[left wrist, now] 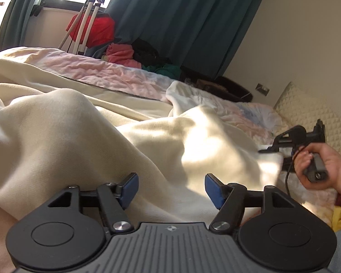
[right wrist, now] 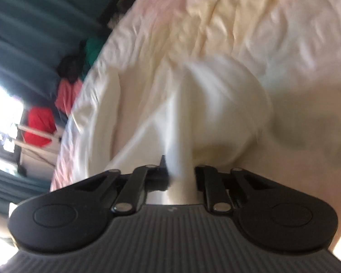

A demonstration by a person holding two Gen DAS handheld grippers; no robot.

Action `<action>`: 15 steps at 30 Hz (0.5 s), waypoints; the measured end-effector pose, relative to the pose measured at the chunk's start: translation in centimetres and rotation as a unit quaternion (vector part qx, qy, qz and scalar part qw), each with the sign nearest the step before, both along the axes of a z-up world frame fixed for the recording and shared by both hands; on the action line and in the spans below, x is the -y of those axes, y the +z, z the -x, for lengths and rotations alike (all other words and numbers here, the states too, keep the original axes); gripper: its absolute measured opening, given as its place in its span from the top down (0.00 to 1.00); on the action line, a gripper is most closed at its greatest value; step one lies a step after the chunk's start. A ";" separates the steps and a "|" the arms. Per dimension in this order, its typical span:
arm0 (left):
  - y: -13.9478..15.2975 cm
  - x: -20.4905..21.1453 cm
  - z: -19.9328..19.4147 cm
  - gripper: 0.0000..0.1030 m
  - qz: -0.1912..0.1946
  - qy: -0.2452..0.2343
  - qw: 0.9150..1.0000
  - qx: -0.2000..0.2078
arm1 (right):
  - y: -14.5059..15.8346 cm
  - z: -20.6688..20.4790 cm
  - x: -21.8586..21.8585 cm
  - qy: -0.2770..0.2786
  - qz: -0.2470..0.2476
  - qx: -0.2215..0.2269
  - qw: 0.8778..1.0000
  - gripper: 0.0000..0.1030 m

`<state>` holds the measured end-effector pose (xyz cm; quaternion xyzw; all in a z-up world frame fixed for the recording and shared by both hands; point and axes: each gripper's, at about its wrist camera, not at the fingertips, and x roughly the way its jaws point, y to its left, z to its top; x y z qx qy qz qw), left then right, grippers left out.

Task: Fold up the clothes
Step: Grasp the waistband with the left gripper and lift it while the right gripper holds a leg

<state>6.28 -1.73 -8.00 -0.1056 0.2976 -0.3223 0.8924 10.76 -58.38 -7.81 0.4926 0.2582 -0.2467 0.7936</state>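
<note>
A large cream garment (left wrist: 84, 136) lies rumpled across the bed. My left gripper (left wrist: 171, 188) hovers just over its near part, open, with the blue pads (left wrist: 130, 187) wide apart and fabric lying below them, not pinched. In the left wrist view a hand (left wrist: 322, 163) holds my right gripper (left wrist: 272, 151) at the garment's right edge. In the blurred right wrist view my right gripper (right wrist: 180, 173) is shut on a bunched fold of the cream garment (right wrist: 206, 104), which rises from the jaws; its pads are hidden by the cloth.
The garment rests on a pastel pink and blue bed sheet (left wrist: 116, 70). A pile of pink, black and green clothes (left wrist: 134, 56) sits at the far edge, below teal curtains (left wrist: 181, 22). A quilted cream pillow (left wrist: 307, 111) is at the right, a red bag on a stand (left wrist: 95, 31) by the window.
</note>
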 end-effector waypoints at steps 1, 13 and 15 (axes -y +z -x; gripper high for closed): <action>-0.1 -0.1 -0.1 0.33 0.005 -0.001 1.000 0.001 | 1.3 -0.4 0.4 0.004 0.034 0.011 0.999 0.88; -0.9 -1.2 -1.6 0.29 0.043 0.025 0.998 -0.032 | 0.9 4.6 1.0 -0.096 0.156 0.048 0.982 0.84; -0.9 -1.2 -1.7 0.28 0.043 0.026 0.998 -0.034 | -3.0 5.7 3.8 -0.126 0.008 0.013 0.992 0.82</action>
